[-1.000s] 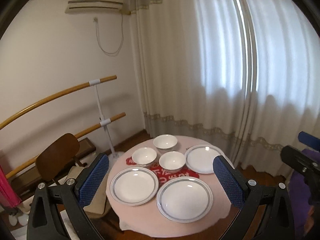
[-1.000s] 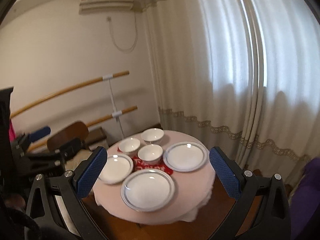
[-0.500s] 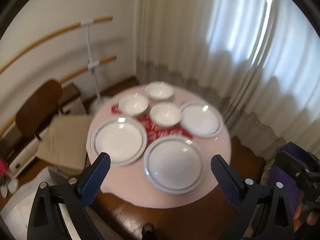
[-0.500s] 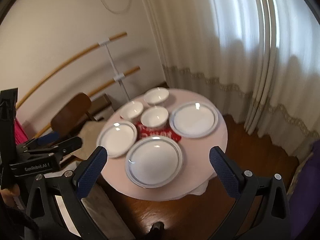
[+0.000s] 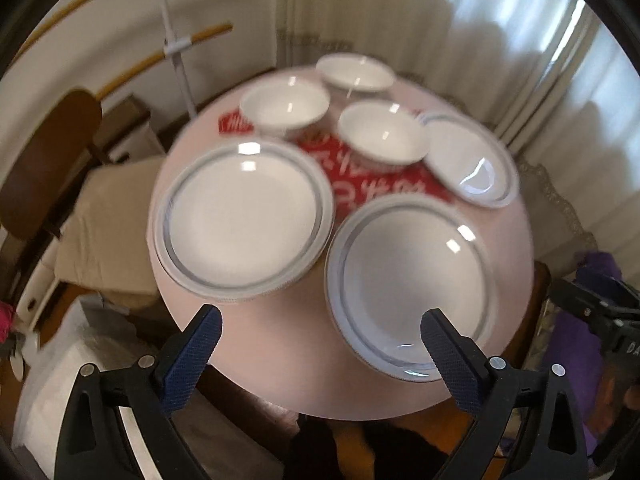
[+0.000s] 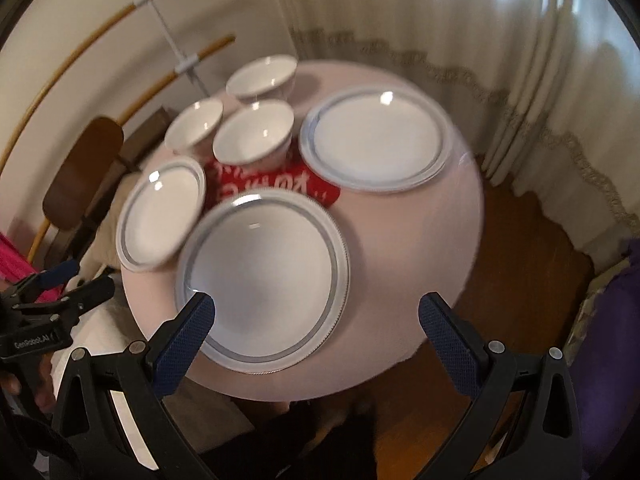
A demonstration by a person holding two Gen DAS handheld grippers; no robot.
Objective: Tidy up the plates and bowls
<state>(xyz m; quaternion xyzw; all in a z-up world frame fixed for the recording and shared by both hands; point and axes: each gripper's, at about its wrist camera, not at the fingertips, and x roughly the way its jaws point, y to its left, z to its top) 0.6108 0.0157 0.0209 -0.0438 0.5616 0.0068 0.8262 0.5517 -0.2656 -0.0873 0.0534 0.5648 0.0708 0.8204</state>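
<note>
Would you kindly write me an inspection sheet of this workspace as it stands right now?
Surface: round table under a pale pink cloth.
Job's things: three plates, near, left, far right; three bowls, none stacked.
Clutter: red printed mat under the middle bowl.
Grippers: left gripper and right gripper open, empty, above the table's near edge.
Cables: nothing seen.
Surroundings: curtains, wooden rails, brown chair, wood floor.
</note>
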